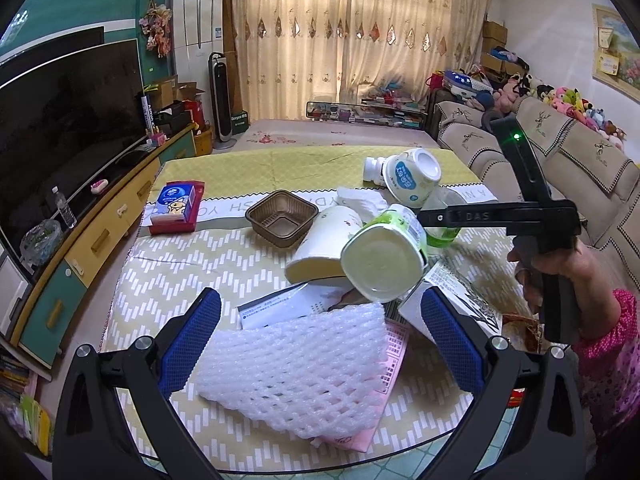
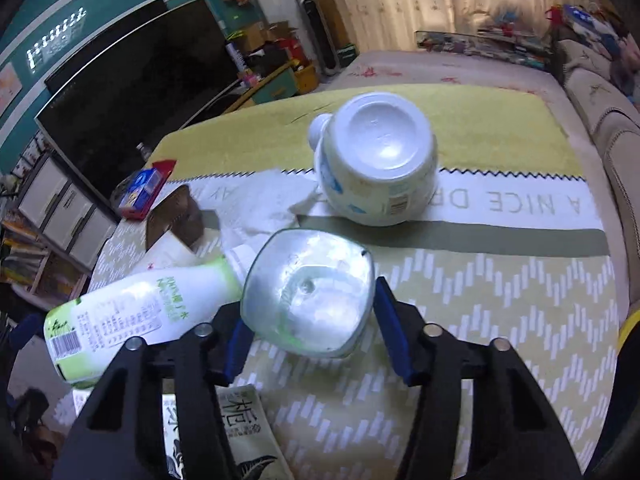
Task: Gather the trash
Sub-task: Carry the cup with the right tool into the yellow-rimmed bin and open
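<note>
Clear bottle [image 2: 308, 294] sits between the right gripper's [image 2: 310, 328] jaws, seemingly squeezed; left gripper's [image 1: 316, 334] jaws gape over white foam net [image 1: 296, 368].

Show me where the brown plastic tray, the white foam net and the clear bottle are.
brown plastic tray [image 1: 281, 220]: left wrist view, on its inner floor.
white foam net [image 1: 292, 368]: left wrist view, on its middle.
clear bottle [image 2: 310, 294]: right wrist view, on its base.

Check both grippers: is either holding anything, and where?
Right gripper jaws straddle the clear bottle at its base; contact unclear. Left gripper holds nothing.
</note>
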Action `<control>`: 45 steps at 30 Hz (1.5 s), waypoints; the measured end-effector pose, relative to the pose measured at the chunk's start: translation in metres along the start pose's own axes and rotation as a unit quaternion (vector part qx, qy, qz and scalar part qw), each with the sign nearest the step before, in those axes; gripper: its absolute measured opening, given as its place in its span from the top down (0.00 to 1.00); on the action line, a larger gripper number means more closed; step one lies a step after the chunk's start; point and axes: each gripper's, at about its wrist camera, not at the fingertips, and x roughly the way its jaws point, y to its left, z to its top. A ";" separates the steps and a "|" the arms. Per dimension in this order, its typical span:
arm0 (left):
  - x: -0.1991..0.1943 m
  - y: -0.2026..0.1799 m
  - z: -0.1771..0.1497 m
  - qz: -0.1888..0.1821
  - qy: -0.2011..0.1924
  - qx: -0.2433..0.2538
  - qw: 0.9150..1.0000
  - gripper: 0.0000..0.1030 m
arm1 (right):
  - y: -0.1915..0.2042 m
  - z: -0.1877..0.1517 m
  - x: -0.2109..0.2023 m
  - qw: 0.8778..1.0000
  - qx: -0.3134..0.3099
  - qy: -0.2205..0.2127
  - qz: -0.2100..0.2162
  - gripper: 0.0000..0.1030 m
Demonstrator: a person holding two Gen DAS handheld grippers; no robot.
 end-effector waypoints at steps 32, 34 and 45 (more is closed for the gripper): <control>0.057 -0.067 0.042 -0.017 0.054 0.072 0.996 0.04 | -0.267 -0.141 -0.113 0.946 0.221 0.002 -0.237 0.49; 0.064 -0.070 0.045 -0.018 0.064 0.076 0.995 0.04 | -0.273 -0.145 -0.106 0.945 0.224 0.009 -0.238 0.48; 0.082 -0.083 0.054 -0.017 0.092 0.101 0.990 0.04 | -0.271 -0.143 -0.117 0.949 0.224 -0.007 -0.222 0.38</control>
